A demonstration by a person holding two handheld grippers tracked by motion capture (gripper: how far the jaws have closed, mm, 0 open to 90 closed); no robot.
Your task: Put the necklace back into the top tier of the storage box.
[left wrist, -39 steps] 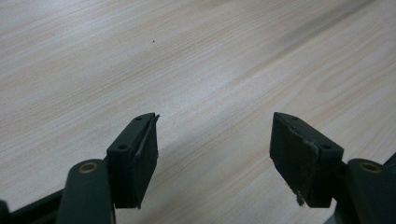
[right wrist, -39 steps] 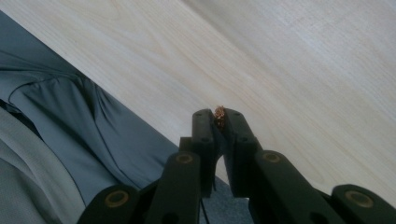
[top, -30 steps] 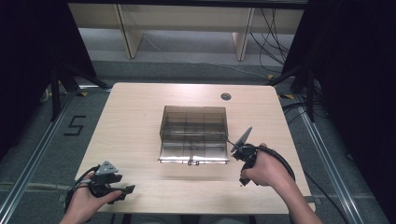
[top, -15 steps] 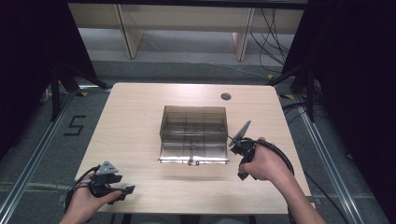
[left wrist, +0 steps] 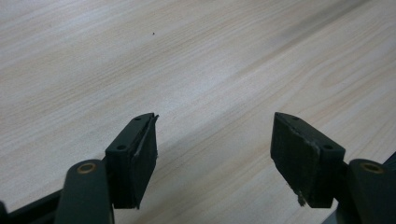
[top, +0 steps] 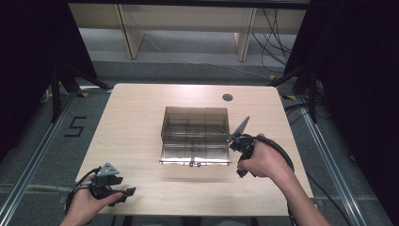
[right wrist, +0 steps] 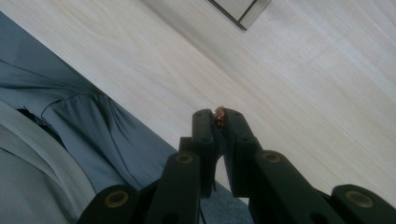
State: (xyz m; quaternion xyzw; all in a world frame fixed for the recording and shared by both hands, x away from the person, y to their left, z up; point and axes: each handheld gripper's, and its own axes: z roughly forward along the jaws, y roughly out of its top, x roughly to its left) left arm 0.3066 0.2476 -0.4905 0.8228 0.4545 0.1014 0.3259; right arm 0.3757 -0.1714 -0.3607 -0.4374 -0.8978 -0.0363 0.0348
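Observation:
A clear plastic compartment box [top: 195,134] sits at the middle of the wooden table. My right gripper [top: 241,172] is held just off the box's right front corner, jaws pointing back toward the person. In the right gripper view its jaws [right wrist: 219,122] are shut on a small golden-brown piece [right wrist: 219,114] pinched at the tips, over the bare table, with a corner of the box [right wrist: 240,11] at the top. My left gripper [top: 127,193] rests near the table's front left edge. Its jaws [left wrist: 215,149] stand open over bare wood with nothing between them.
The table [top: 136,117] has a round cable hole [top: 227,97] at the back right. The person's grey clothing [right wrist: 56,140] lies past the table's front edge. Black curtains flank both sides, and shelving stands beyond the far edge.
The right hand has risen slightly and moved left toward the box's right front corner, jaws still shut on the small piece. The left hand has stayed put.

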